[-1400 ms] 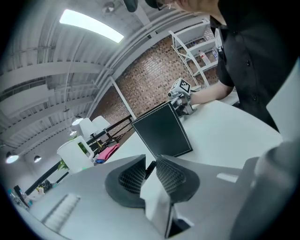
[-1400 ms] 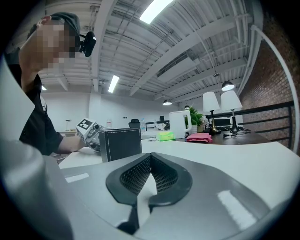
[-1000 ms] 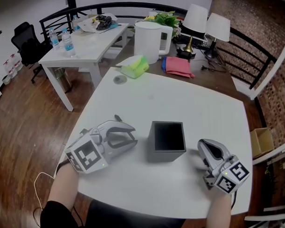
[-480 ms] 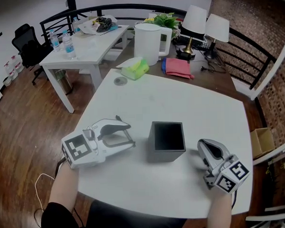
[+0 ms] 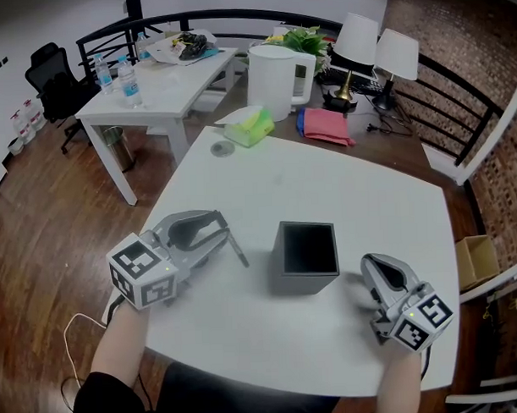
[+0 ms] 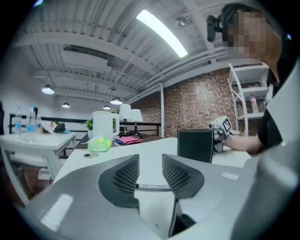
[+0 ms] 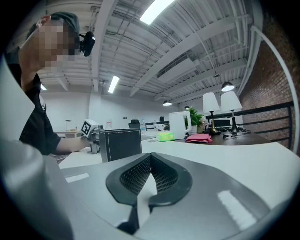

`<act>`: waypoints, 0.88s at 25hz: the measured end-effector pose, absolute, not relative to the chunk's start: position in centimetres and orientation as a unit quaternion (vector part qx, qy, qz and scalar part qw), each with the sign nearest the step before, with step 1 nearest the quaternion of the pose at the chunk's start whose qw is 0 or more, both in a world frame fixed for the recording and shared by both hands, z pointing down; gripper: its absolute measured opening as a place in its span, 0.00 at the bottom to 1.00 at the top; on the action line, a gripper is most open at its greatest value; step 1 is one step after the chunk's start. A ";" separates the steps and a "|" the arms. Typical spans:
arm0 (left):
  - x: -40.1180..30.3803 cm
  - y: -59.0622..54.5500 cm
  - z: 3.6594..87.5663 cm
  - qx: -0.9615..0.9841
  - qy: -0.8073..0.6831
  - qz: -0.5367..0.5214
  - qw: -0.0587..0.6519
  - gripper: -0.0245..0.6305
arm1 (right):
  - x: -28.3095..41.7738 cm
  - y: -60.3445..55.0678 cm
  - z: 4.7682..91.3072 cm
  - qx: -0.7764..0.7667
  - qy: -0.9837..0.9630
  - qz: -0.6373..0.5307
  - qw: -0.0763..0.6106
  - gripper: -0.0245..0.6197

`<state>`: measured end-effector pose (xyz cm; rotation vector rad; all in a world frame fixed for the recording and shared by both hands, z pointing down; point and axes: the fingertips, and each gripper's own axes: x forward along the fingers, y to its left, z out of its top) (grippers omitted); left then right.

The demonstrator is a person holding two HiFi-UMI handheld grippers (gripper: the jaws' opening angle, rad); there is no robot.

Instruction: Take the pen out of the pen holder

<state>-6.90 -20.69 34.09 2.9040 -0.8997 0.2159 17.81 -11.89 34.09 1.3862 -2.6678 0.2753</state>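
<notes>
The white table carries everything, and near its middle stands the black square pen holder, upright. Its inside looks dark and no pen rises above its rim. To the left of the holder, a little apart from it, the left gripper lies low over the table. In the left gripper view its jaws stand moderately apart and are closing, with a bare gap of table between the ribbed pads. The right gripper rests at the right of the holder, near but not touching. Its jaws are pressed together at the tips, with nothing between them. The pen is already outside the holder. It lies crosswise in the gap of the left jaws, low near the table, and both its ends go out of sight behind the pads. In the head view it shows as a thin dark stick at the jaw tips. I judge that the pads do not pinch it, because it runs from one pad to the other and not along them. The pen is probably light, stiff, smooth and round, so it can roll or slip easily. A hold across the middle of its barrel, with the pads on its two long sides, seems the safest.
</notes>
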 end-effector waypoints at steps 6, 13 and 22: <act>-10.4 -22.8 34.2 0.895 -0.436 0.056 0.074 0.05 | 17.8 -12.1 34.0 0.464 -0.879 0.090 0.061 0.06; -12.0 -23.3 34.3 0.864 -0.494 0.054 0.078 0.04 | 18.1 -12.2 34.1 0.475 -0.873 0.089 0.061 0.06; -11.5 -23.0 34.2 0.870 -0.484 0.054 0.077 0.04 | 18.6 -12.2 34.1 0.493 -0.863 0.092 0.060 0.06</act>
